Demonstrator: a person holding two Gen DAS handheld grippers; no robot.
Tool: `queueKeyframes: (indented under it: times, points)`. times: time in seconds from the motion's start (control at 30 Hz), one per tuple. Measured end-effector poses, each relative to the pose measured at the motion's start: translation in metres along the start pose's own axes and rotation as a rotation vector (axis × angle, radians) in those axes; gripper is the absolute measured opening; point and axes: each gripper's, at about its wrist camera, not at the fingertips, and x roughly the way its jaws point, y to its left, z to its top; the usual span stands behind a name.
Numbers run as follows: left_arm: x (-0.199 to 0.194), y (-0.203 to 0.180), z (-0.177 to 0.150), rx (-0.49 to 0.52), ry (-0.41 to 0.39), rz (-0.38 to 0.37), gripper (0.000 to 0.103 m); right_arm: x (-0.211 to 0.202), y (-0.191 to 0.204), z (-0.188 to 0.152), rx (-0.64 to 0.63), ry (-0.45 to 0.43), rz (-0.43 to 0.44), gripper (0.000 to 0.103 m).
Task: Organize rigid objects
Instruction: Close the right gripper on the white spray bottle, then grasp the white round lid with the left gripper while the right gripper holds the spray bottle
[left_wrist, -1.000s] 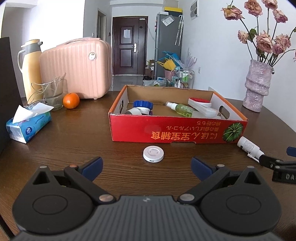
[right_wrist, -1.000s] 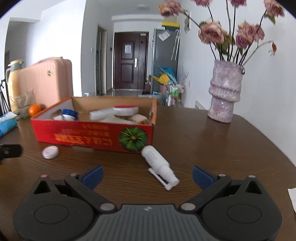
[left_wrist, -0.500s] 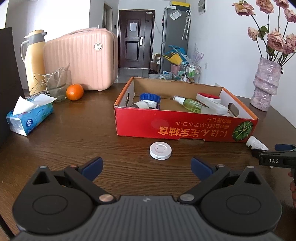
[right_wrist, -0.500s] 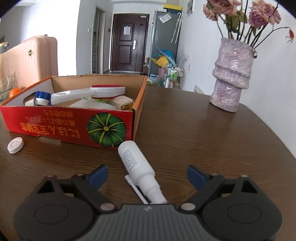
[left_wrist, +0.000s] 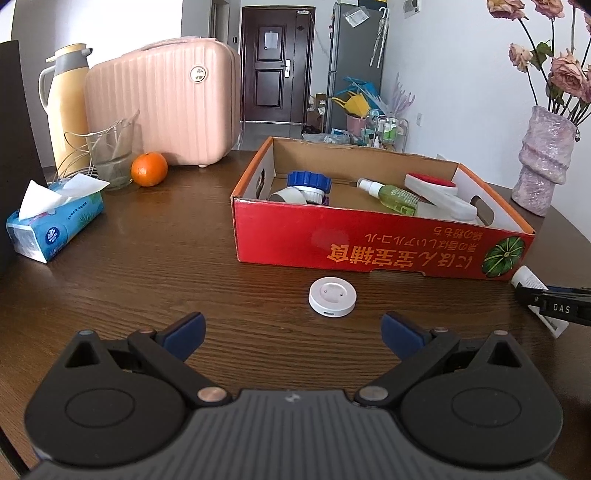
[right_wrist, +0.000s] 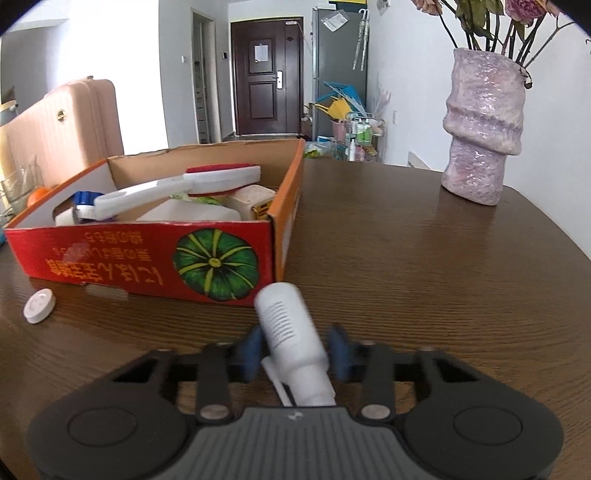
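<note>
A white spray bottle (right_wrist: 286, 325) lies on the dark wooden table (right_wrist: 424, 277) just in front of the red cardboard box (right_wrist: 110, 258). My right gripper (right_wrist: 293, 350) is closing its jaws on the bottle, and the blue pads press on its sides. The left wrist view shows only the bottle's end (left_wrist: 528, 277), beside the right gripper's black finger. My left gripper (left_wrist: 291, 325) stands open above the table, nothing between its fingers. A white round disc (left_wrist: 332, 297) lies slightly ahead of them, before the box (left_wrist: 369, 251). Several bottles and a brush lie inside the box.
A purple vase (right_wrist: 484, 136) with dried roses stands at the far right. On the left are a tissue pack (left_wrist: 55, 225), an orange (left_wrist: 149, 168), a glass jug (left_wrist: 110, 155), a pink case (left_wrist: 162, 99) and a yellow thermos (left_wrist: 68, 99).
My right gripper moved forward over the white bottle and its jaws shut on it. The left gripper crept slightly toward the white disc and stays open.
</note>
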Motion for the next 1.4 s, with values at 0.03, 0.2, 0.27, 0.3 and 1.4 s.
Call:
queueKeyframes:
  times: [0.03, 0.2, 0.27, 0.3, 1.4]
  points:
    - [0.0, 0.0, 0.0, 0.001, -0.001, -0.001, 0.103, -0.001, -0.001, 0.0, 0.005, -0.002, 0.003, 0.027]
    - [-0.003, 0.0, 0.0, 0.002, -0.011, -0.002, 0.103, -0.004, 0.0, -0.002, 0.025, -0.012, -0.012, 0.027]
    - [-0.003, 0.0, 0.0, 0.0, -0.013, -0.003, 0.103, -0.007, 0.001, -0.003, 0.035, -0.022, -0.014, 0.027]
    - [-0.004, 0.001, 0.0, -0.001, -0.015, -0.004, 0.103, -0.009, 0.001, -0.004, 0.04, -0.027, -0.013, 0.027]
    - [0.028, -0.013, 0.009, 0.069, 0.034, 0.012, 0.103, -0.071, 0.063, -0.021, 0.068, -0.205, 0.068, 0.027]
